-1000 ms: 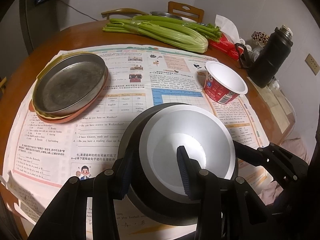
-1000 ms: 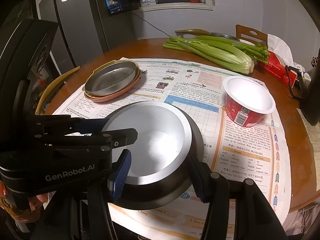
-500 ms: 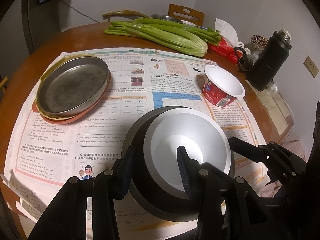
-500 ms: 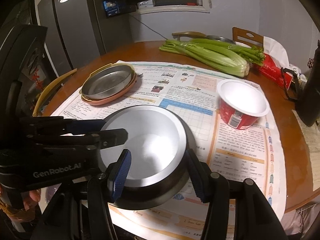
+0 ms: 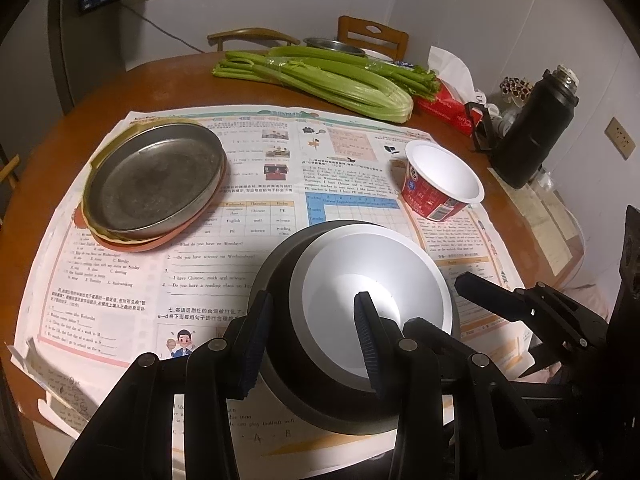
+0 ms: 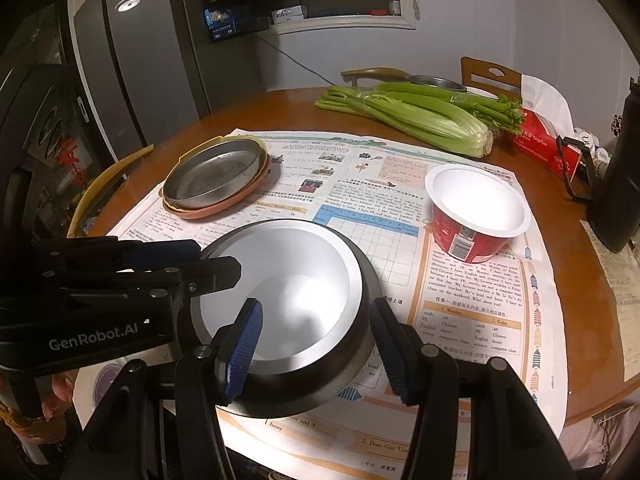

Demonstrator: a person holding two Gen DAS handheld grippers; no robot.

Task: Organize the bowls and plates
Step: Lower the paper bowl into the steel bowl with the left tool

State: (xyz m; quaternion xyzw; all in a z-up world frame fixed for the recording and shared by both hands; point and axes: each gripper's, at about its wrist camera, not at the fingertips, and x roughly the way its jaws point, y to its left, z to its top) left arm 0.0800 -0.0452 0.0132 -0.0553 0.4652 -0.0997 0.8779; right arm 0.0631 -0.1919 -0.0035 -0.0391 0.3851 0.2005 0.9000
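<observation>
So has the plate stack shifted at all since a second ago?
No. The plate stack lies on the same patch of newspaper, its right rim beside the printed timetable as before.

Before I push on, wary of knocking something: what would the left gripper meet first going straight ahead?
The steel bowl already clamped in the left gripper. Past it, probably bare newspaper; depth is unclear.
</observation>
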